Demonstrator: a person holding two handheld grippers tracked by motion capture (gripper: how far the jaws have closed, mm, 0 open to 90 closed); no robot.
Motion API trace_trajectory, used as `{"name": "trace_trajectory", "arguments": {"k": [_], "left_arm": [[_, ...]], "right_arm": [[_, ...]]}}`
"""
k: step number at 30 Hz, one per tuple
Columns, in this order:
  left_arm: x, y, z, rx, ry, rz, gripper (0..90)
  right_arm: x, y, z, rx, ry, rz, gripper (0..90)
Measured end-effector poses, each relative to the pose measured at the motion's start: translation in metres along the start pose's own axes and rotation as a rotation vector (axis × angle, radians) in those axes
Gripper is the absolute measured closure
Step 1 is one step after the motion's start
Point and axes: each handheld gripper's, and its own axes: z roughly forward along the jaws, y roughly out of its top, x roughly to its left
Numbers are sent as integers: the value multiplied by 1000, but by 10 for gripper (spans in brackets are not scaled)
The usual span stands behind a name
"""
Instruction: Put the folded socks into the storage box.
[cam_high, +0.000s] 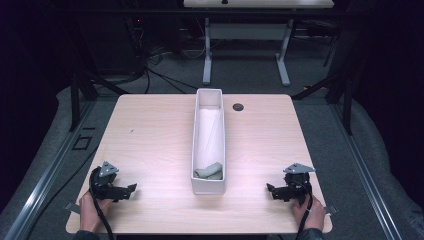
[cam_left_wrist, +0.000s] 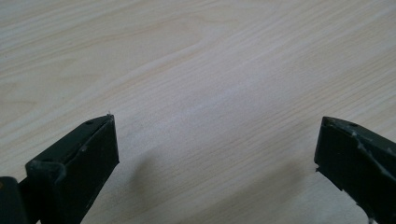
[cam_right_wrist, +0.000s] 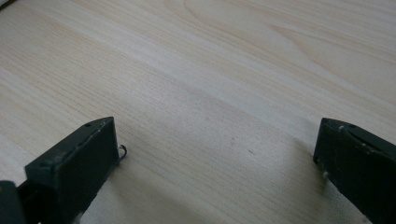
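With both tools parked at the near corners of the pale wood-grain table (cam_high: 150, 130), I read this as a neutral stance, clear of the work. I hold the left black two-jaw gripper (cam_high: 131, 189) near the left front edge, and its jaws stand wide apart with nothing between them; the left gripper view confirms bare tabletop (cam_left_wrist: 210, 84) in the gap. I hold the right black two-jaw gripper (cam_high: 270, 189) near the right front edge, likewise spread and empty, with bare wood (cam_right_wrist: 219, 93) between its jaws. Both point inward toward the long, narrow white plastic bin (cam_high: 208, 185), which stands lengthwise on the table's centre line, well apart from either tool. A small grey-green rolled cloth item (cam_high: 209, 171) lies inside at the bin's near end, resting against the wall; the far stretch of the bin looks unoccupied. My judgement: the central placement gives both hands equal reach. A dark round grommet (cam_high: 238, 106) sits just beside the bin's far end.
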Motion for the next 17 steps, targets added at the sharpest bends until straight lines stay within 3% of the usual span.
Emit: {"name": "trace_trajectory", "arguments": {"k": [5,10,17], "left_arm": [[3,-6,4,3,4,-17,0],[4,-11,5,-29,-9,-45,0],[4,-13,5,-44,-7,-53,0]], "right_arm": [[0,0,0,0,0,0,0],[0,0,0,-2,0,-2,0],[0,0,0,-1,0,-2,0]]}}
